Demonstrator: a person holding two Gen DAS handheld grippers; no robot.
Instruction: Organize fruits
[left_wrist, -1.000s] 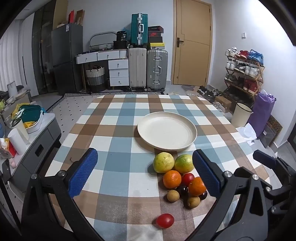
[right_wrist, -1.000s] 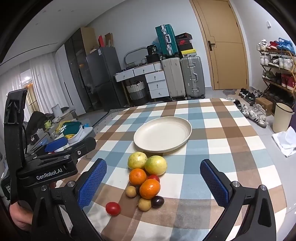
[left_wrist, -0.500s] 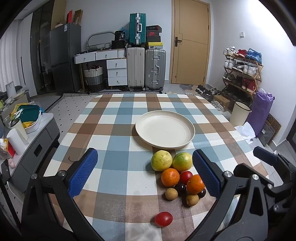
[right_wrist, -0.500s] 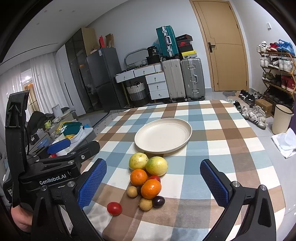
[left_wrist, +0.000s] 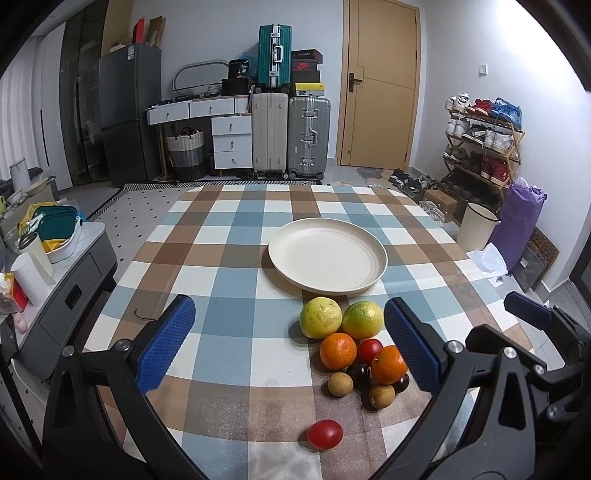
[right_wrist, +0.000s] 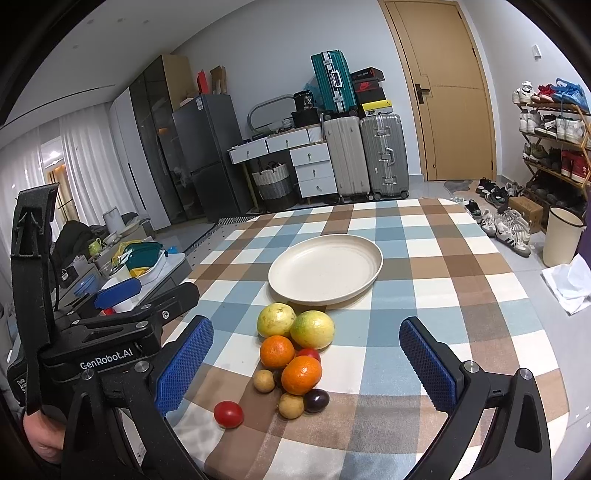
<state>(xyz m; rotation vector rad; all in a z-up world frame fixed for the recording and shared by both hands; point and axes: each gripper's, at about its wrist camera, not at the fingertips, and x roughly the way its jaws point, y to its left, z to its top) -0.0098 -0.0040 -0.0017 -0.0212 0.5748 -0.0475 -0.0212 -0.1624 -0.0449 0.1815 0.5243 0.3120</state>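
A heap of fruit lies on the checked tablecloth: two yellow-green citrus (left_wrist: 320, 317) (right_wrist: 312, 329), two oranges (left_wrist: 338, 350) (right_wrist: 301, 374), a red tomato in the pile (left_wrist: 371, 350), small tan fruits (left_wrist: 340, 384) and dark plums (right_wrist: 316, 400). One red tomato (left_wrist: 325, 434) (right_wrist: 228, 414) sits apart, nearer me. Beyond the heap stands an empty cream plate (left_wrist: 327, 255) (right_wrist: 325, 270). My left gripper (left_wrist: 289, 343) hovers open above the near table with nothing in it. My right gripper (right_wrist: 306, 365) also stands open and empty, its fingers on either side of the heap.
A grey side cabinet (left_wrist: 74, 280) with containers stands left of the table. Suitcases (left_wrist: 291, 133), drawers and a fridge line the far wall. A shoe rack (left_wrist: 484, 144), a bin (left_wrist: 478, 225) and a purple bag stand to the right. A hand (right_wrist: 40, 439) holds the left gripper.
Both grippers have drifted slightly back, so the plate and fruit sit a little higher in both views. Neither gripper's opening has changed. No fruit has moved.
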